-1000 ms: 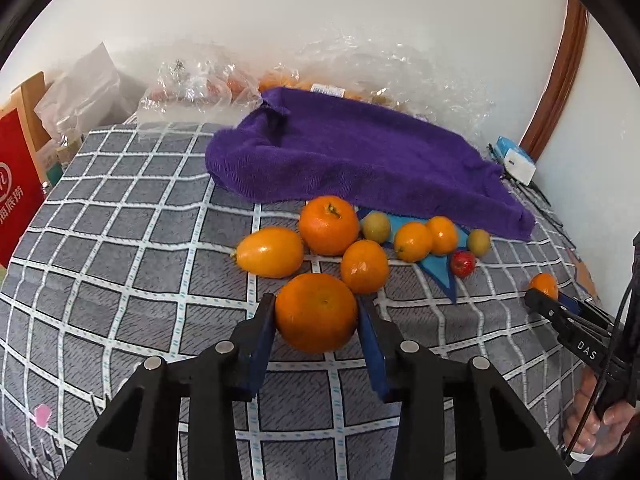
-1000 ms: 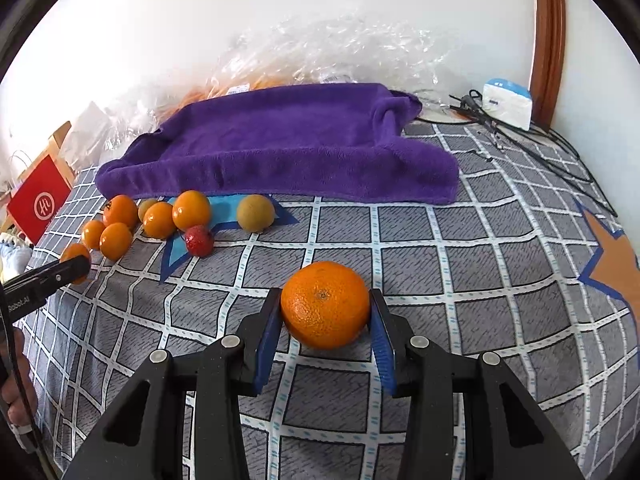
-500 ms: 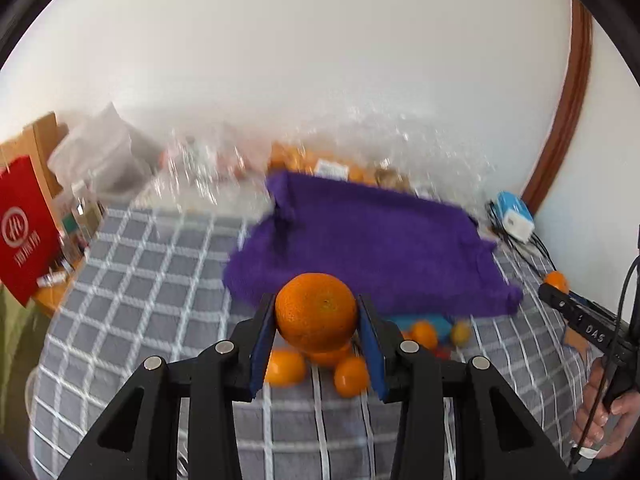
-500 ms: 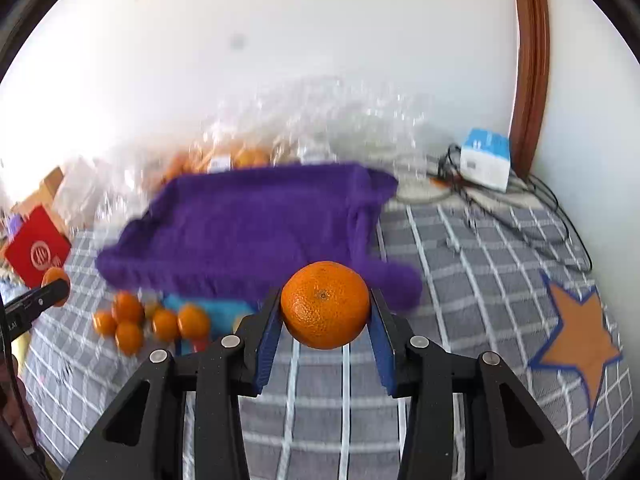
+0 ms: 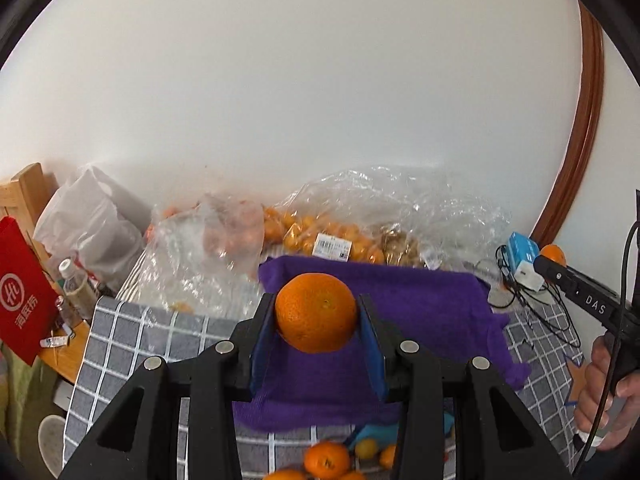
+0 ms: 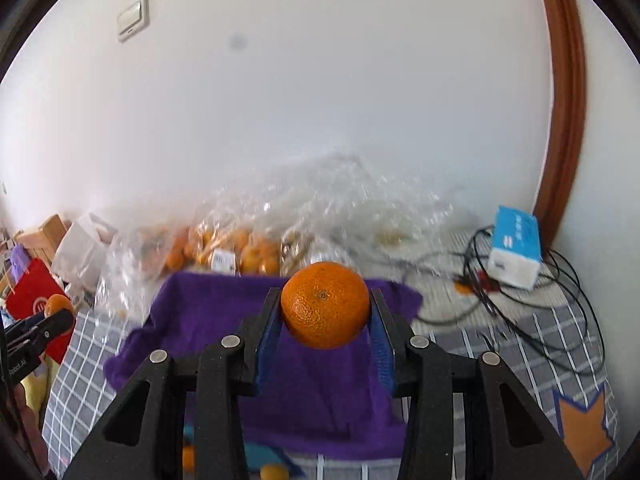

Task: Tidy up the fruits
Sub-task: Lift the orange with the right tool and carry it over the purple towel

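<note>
My left gripper (image 5: 316,320) is shut on an orange (image 5: 316,312) and holds it in the air above the purple towel (image 5: 432,320). My right gripper (image 6: 325,312) is shut on a second orange (image 6: 325,305), also raised over the purple towel (image 6: 208,320). The right gripper with its orange shows at the right of the left wrist view (image 5: 554,258); the left gripper with its orange shows at the left of the right wrist view (image 6: 56,308). Several small fruits (image 5: 326,460) lie on the checked cloth (image 5: 120,344) below the towel's near edge.
Clear plastic bags of fruit (image 5: 320,236) lie behind the towel by the wall. A red bag (image 5: 24,300) and a white bag (image 5: 88,228) stand at the left. A blue-white box (image 6: 516,248) and black cables (image 6: 560,304) lie at the right.
Both grippers have lifted their oranges off the checked cloth and tilted up. The views now look over the towel at the wall, and the loose fruits have dropped to the bottom edge.
</note>
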The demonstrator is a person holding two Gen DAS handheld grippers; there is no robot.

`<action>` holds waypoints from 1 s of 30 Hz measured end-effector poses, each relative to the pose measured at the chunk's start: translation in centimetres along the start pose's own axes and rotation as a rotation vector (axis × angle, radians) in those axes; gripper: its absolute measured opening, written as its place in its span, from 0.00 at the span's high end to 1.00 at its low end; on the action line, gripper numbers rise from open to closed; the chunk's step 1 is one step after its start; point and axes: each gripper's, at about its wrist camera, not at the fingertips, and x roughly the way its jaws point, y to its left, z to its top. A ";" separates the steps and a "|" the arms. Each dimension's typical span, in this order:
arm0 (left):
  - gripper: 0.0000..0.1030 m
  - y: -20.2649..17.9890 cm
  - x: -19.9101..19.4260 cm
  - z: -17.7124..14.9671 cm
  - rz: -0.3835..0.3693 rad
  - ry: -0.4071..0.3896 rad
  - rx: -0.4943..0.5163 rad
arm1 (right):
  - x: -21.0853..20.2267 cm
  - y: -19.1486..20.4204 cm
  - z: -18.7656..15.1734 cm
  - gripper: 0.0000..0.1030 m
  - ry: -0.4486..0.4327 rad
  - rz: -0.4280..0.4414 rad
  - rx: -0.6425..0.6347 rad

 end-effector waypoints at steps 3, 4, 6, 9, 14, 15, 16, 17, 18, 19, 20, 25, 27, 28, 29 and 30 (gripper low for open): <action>0.63 -0.4 1.4 1.5 -0.004 0.004 -0.009 | 1.6 -0.2 0.9 0.60 0.000 0.014 0.014; 0.63 -0.4 1.8 2.0 -0.009 0.004 -0.013 | 2.1 -0.2 1.0 0.60 0.002 0.014 0.012; 0.63 -0.7 2.8 2.7 -0.017 0.005 -0.003 | 3.4 -0.4 1.3 0.60 0.011 0.000 -0.003; 0.63 -1.0 4.7 3.3 -0.024 0.019 0.002 | 5.5 -1.1 1.0 0.60 0.043 -0.008 -0.003; 0.63 -0.8 8.5 3.3 -0.055 0.063 -0.042 | 8.8 -2.5 -0.3 0.60 0.124 -0.033 0.020; 0.63 -0.7 9.2 3.3 -0.060 0.073 -0.057 | 9.0 -2.7 -0.4 0.60 0.124 -0.036 0.018; 0.63 -0.6 9.8 3.3 -0.070 0.081 -0.064 | 9.3 -2.9 -0.6 0.60 0.124 -0.037 0.014; 0.63 -0.6 10.3 3.1 -0.075 0.086 -0.070 | 9.5 -3.1 -0.7 0.60 0.133 -0.041 0.012; 0.63 -0.5 10.9 2.9 -0.070 0.089 -0.074 | 9.8 -3.2 -0.8 0.60 0.140 -0.046 0.015; 0.63 -0.4 11.4 2.7 -0.064 0.092 -0.078 | 10.1 -3.4 -1.0 0.60 0.145 -0.047 0.022; 0.63 -0.2 11.8 2.4 -0.064 0.097 -0.084 | 10.4 -3.5 -1.1 0.60 0.151 -0.043 0.027; 0.63 0.5 14.3 1.5 -0.061 0.166 -0.088 | 12.3 -2.9 -2.2 0.60 0.197 -0.038 0.006; 0.63 0.7 14.6 1.4 -0.042 0.168 -0.090 | 12.9 -2.6 -2.6 0.60 0.211 -0.029 0.001; 0.63 0.8 14.8 1.4 -0.044 0.171 -0.089 | 13.4 -2.5 -2.9 0.60 0.226 -0.024 0.001; 0.63 0.9 15.1 1.3 -0.045 0.177 -0.091 | 13.9 -2.4 -3.2 0.60 0.243 -0.022 0.003; 0.63 0.9 15.3 1.1 -0.040 0.186 -0.094 | 14.3 -2.3 -3.5 0.60 0.255 -0.020 0.002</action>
